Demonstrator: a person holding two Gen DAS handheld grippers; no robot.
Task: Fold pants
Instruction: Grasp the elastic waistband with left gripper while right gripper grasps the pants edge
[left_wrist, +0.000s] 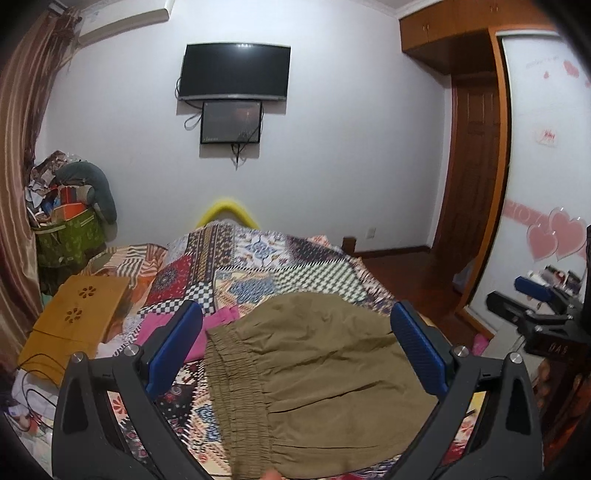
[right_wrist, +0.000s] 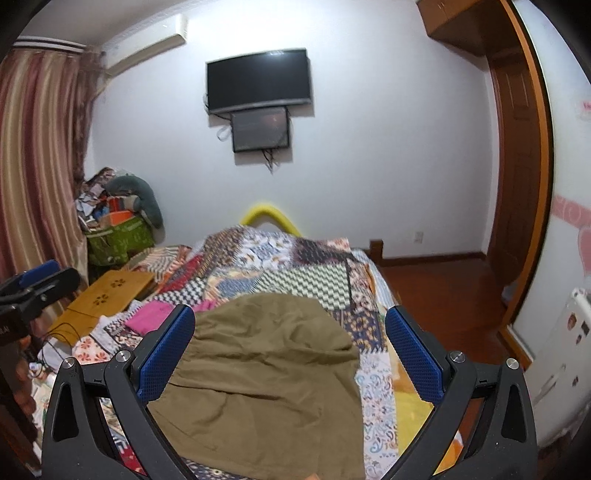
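Olive-brown pants (left_wrist: 317, 373) lie on the patchwork bedspread (left_wrist: 258, 266), their gathered elastic waistband (left_wrist: 236, 398) toward the left. My left gripper (left_wrist: 295, 325) hovers open above them, blue pads wide apart, nothing between them. In the right wrist view the same pants (right_wrist: 266, 376) spread in a rumpled heap below my right gripper (right_wrist: 290, 326), which is also open and holds nothing. The right gripper (left_wrist: 532, 295) shows at the right edge of the left wrist view, and the left gripper (right_wrist: 37, 284) at the left edge of the right wrist view.
A pink cloth (left_wrist: 218, 332) lies left of the pants. A wooden lap desk (left_wrist: 77, 325) with cables sits at the bed's left side. A green bin of clutter (left_wrist: 66, 236) stands by the curtain. A TV (left_wrist: 232, 72) hangs on the far wall. Wooden floor (left_wrist: 413, 280) lies right of the bed.
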